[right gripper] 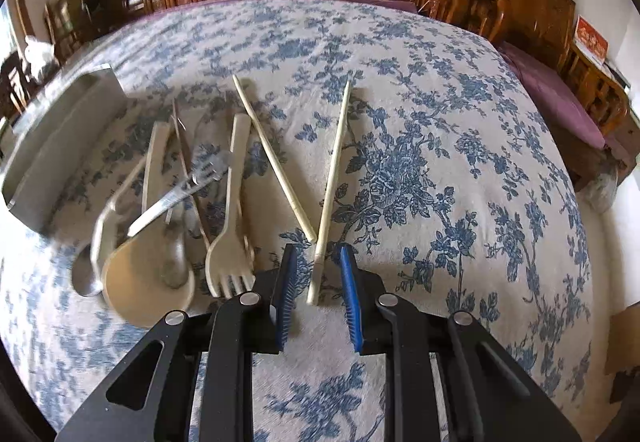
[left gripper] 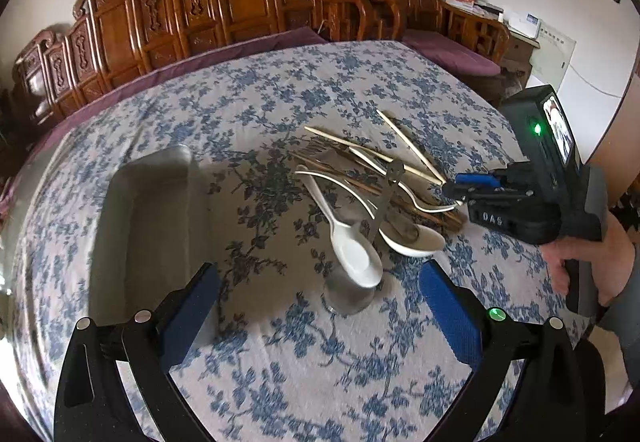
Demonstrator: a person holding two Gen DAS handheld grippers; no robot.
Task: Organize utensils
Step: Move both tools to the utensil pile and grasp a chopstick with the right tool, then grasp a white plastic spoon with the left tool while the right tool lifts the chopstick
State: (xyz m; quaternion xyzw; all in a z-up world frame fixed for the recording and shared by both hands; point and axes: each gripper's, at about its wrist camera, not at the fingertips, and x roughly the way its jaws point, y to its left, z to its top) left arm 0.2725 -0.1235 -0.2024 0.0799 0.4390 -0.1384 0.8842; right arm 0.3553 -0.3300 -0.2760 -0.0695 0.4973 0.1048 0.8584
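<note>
A pile of utensils (left gripper: 372, 186) lies on the floral tablecloth: white spoons (left gripper: 354, 246), a cream fork (right gripper: 232, 242), a metal fork (right gripper: 188, 186) and pale chopsticks (right gripper: 332, 178). A metal tray (left gripper: 152, 218) stands to the left of the pile. My left gripper (left gripper: 320, 306) is open, low over the cloth just before the spoons. My right gripper (right gripper: 318, 262) is open, its blue pads (right gripper: 352, 282) on either side of the near end of one chopstick, apart from it. It also shows in the left wrist view (left gripper: 460, 190) at the pile's right edge.
The table (right gripper: 440, 162) has a blue floral cloth, with bare cloth to the right of the pile. Carved wooden benches (left gripper: 240, 2) with purple cushions (right gripper: 552, 90) stand behind and to the right. The metal tray also shows at the left in the right wrist view (right gripper: 60, 146).
</note>
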